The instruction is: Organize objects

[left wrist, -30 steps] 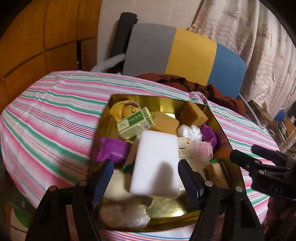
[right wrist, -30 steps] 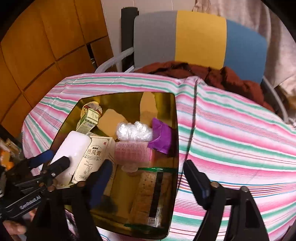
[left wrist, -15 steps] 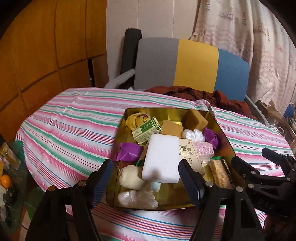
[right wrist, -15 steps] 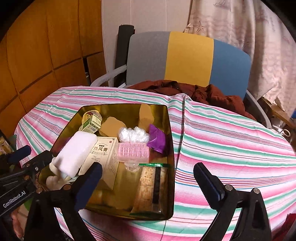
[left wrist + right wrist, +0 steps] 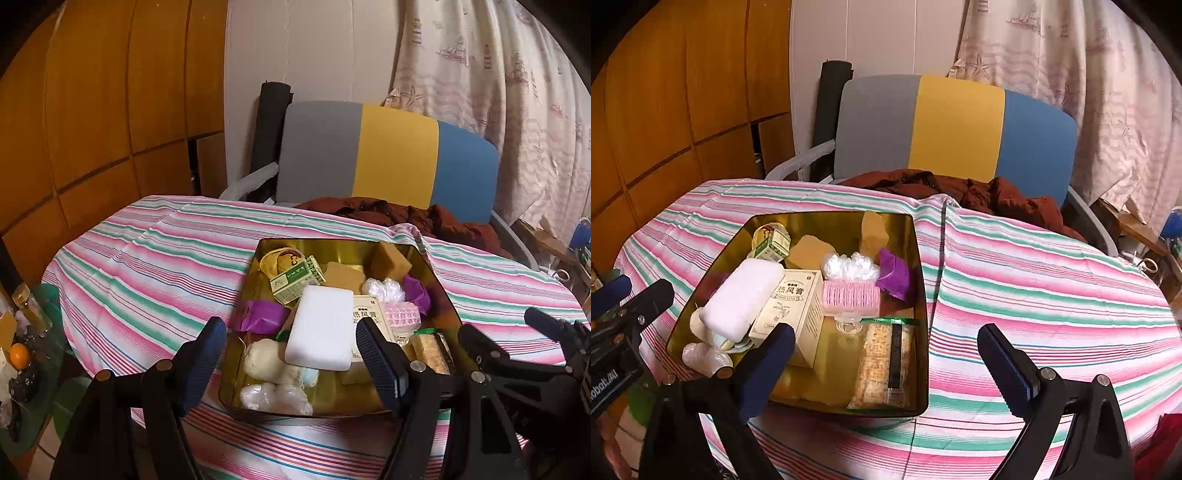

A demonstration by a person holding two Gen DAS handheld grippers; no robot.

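Observation:
A gold tin box (image 5: pixel 441 286) (image 5: pixel 923 295) sits on the striped tablecloth, filled with several small items. A white sponge block (image 5: pixel 320 328) (image 5: pixel 742 298) lies on top, beside a cream medicine box (image 5: pixel 792 310), a pink hair roller (image 5: pixel 850 297), a purple wrapper (image 5: pixel 895 273), a green carton (image 5: pixel 295 282) and a cracker pack (image 5: pixel 882 363). My left gripper (image 5: pixel 291 363) is open and empty, held back above the box's near edge. My right gripper (image 5: pixel 886 369) is open and empty over the box's near right corner.
The table carries a pink, green and white striped cloth (image 5: pixel 1052 295). A grey, yellow and blue chair (image 5: pixel 955 125) with a brown garment (image 5: pixel 960 188) stands behind. Wooden panels are at left. A bottle and an orange (image 5: pixel 20 354) sit low at left.
Both grippers have pulled back and up from the box, so more of the table and chair shows. The white sponge block stays lying in the box.

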